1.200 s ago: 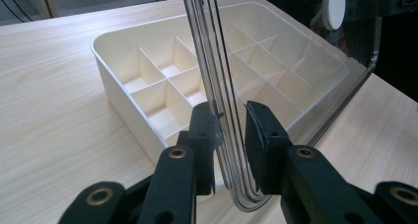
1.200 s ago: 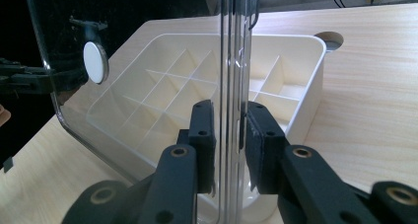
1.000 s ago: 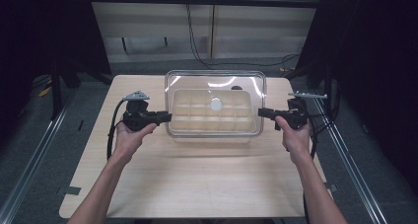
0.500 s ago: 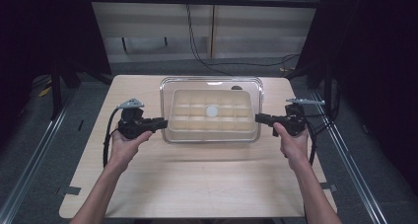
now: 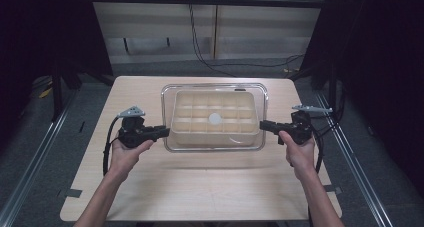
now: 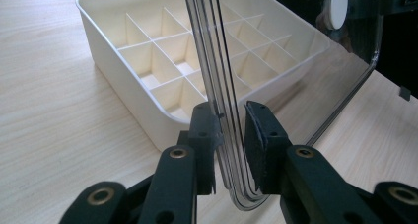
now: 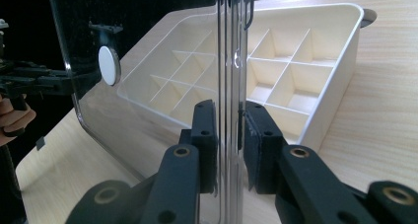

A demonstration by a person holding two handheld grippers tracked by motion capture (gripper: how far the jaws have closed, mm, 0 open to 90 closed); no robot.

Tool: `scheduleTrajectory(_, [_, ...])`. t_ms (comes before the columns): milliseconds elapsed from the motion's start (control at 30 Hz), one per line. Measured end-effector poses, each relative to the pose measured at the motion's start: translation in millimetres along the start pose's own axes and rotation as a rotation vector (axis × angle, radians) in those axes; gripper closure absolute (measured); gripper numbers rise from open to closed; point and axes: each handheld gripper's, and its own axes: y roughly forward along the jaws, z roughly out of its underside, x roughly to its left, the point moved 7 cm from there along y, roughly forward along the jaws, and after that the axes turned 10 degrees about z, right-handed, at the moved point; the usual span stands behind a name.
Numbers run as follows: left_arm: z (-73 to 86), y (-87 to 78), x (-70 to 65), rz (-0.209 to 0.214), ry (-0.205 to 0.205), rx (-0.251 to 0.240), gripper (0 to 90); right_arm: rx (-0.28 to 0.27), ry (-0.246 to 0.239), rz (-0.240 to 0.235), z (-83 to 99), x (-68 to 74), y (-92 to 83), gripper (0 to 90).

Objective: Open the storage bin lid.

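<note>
Clear lid [image 5: 214,92], clamped at each end by the left claw [image 5: 164,132] and right claw [image 5: 263,125], hangs over the divided tray [image 5: 214,137], not yet seated.

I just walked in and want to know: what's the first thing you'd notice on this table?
In the middle of the wooden table sits a cream tray split into many little square compartments. A see-through lid with a white round knob is held over it, pinched at each end: the left claw grips one edge and the right claw grips the other. Up close, the lid's clear rim stands between the black claw fingers.
</note>
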Motion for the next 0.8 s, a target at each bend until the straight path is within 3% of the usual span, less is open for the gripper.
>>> scheduleTrajectory(800, [28.7, -9.4, -11.9, -0.002, -0.007, 0.029, 74.8, 0.033, -0.008, -0.017, 26.5, 13.1, -9.8, 77.4])
